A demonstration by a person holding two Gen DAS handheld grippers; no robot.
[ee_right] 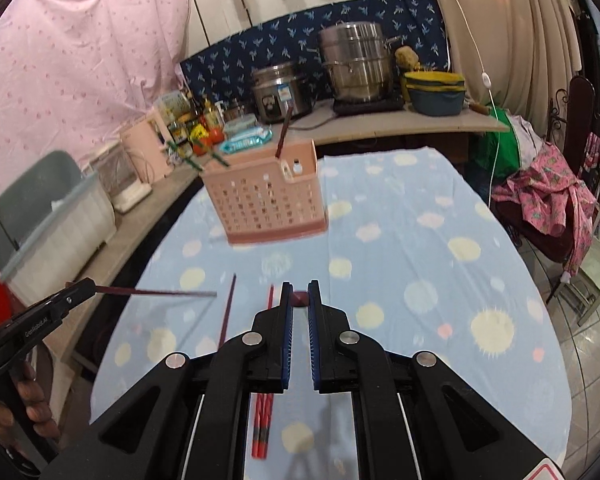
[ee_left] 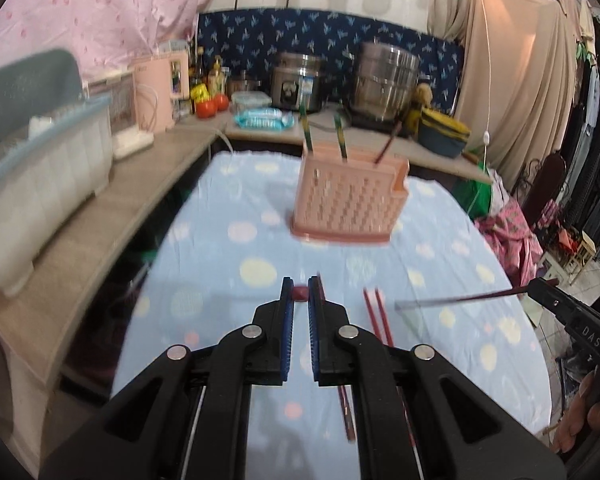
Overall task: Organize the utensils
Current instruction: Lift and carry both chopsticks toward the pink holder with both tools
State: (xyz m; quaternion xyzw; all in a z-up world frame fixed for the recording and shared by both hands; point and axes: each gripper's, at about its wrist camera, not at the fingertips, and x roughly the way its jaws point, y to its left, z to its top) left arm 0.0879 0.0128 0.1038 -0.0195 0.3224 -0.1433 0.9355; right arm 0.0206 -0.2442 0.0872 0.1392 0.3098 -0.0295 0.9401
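A pink perforated utensil basket stands on the blue dotted tablecloth, holding two green chopsticks and a dark one. My left gripper hovers above the cloth, shut on a dark red chopstick whose end shows between the pads. My right gripper is likewise shut on a dark red chopstick. A pair of red chopsticks and another dark chopstick lie on the cloth below the grippers.
A counter runs along the left and back, with a white dish rack, a pink appliance, tomatoes, a wipes packet, a rice cooker and a steel pot. Clothes hang over a chair at the right.
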